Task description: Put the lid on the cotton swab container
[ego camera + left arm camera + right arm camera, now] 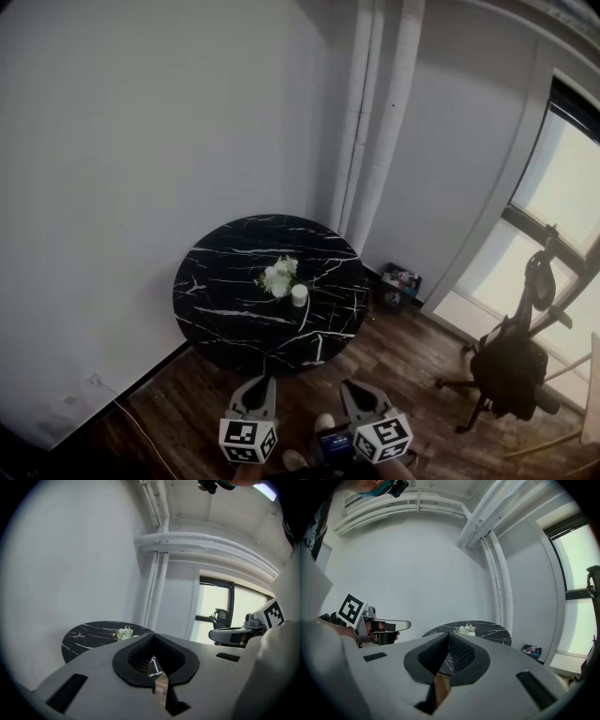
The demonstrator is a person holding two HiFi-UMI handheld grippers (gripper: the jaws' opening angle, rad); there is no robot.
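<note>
Nearest, at the bottom of the head view, the left gripper (258,386) and the right gripper (356,389) were held side by side above the wooden floor (187,412), both pointing forward toward the table. In the left gripper view the left gripper's (152,637) two dark pads were pressed together at their tips, with nothing between them. The right gripper view showed the same of the right gripper (449,634): tips together and empty. Each gripper view also caught the other gripper off to one side, well apart from it.

Beyond the grippers stood a round black table (225,281) with white veining, in the corner of the room. The cotton swab container (299,294), a small white cylinder, stood upright on the tabletop with its long axis vertical and its top facing up. It was right of the table's middle and well clear of both grippers. It was too small in these views to tell whether a lid sat on it. Just beside it, on its far left, lay a small bunch of white flowers (278,277), close enough that they seemed to touch.

Past the table, a small box of odds and ends (400,284) sat on the floor by the wall. White pipes (375,141) ran up the corner behind the table. To the right, a black stand on legs (511,370) stood before a bright window (562,187).
</note>
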